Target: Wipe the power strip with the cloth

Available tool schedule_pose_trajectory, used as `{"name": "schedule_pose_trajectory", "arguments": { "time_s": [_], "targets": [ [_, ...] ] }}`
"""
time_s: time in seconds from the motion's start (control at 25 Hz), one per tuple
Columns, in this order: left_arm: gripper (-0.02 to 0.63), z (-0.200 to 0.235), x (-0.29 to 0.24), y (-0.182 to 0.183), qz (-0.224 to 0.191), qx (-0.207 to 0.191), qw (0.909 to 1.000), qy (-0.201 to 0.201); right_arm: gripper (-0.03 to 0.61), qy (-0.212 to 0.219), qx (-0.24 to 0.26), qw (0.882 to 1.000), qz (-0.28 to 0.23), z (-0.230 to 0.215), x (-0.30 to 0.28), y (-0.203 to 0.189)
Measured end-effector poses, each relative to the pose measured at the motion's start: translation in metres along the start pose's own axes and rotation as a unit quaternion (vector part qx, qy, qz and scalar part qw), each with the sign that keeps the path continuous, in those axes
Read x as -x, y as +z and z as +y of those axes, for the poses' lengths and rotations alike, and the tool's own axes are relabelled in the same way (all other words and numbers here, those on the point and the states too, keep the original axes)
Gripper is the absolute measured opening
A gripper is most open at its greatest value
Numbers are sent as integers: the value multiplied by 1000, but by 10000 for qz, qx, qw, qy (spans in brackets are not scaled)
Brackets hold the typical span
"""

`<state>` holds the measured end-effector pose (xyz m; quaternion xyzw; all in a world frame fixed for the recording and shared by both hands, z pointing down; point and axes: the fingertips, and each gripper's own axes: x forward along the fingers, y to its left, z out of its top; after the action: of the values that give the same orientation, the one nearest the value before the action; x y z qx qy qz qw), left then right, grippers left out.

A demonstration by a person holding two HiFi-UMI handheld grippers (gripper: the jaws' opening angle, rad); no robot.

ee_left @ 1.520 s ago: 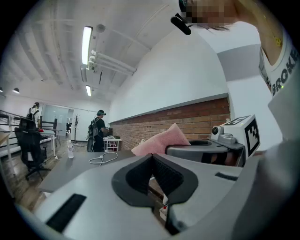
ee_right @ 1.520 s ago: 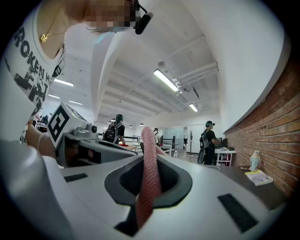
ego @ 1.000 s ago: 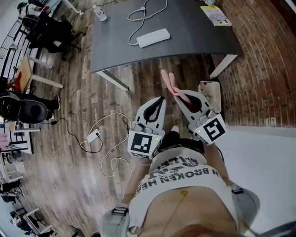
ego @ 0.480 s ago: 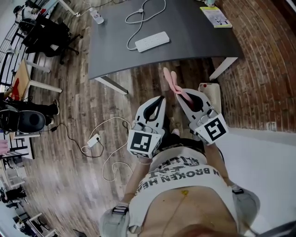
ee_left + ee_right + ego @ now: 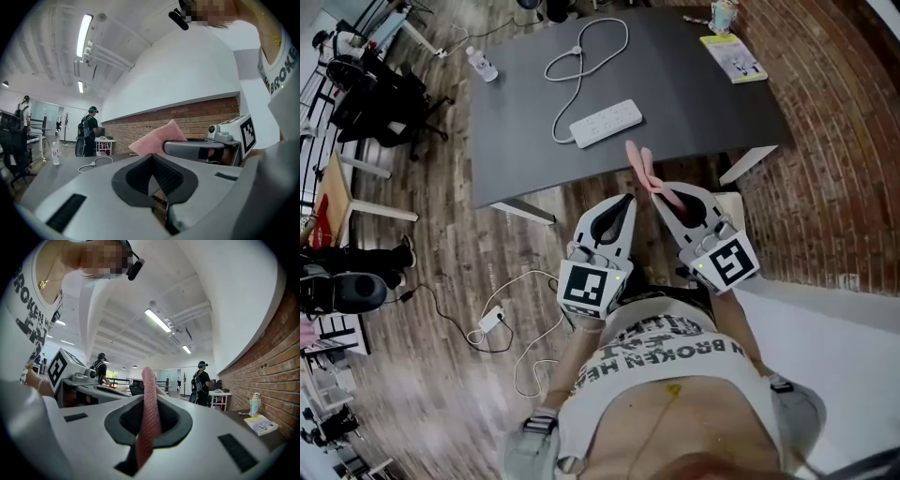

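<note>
A white power strip with a looping white cord lies on the dark grey table ahead of me. My right gripper is shut on a pink cloth, whose free end sticks out toward the table's near edge. The same cloth stands pinched between the jaws in the right gripper view. My left gripper is shut with nothing in it, just left of the right one and short of the table. From the left gripper view the cloth shows beside the right gripper's body.
A water bottle stands at the table's far left, a yellow booklet and a small cup at its far right. A brick wall runs along the right. A second power strip with cables lies on the wooden floor at left. Office chairs stand far left.
The table and power strip have drawn nearer to both grippers in the head view. The cloth's tip now overlaps the table's near edge. Both grippers keep their grip state.
</note>
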<state>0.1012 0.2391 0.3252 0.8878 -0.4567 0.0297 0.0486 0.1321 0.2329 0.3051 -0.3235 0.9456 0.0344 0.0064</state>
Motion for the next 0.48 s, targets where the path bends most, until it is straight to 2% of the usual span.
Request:
{"name": "schedule_pose_trajectory", "arguments": {
  "time_s": [0.48],
  "targets": [
    [8, 84, -35, -2, 105, 62, 9998, -172, 17, -53, -48, 9997, 221, -30, -90, -22]
  ]
}}
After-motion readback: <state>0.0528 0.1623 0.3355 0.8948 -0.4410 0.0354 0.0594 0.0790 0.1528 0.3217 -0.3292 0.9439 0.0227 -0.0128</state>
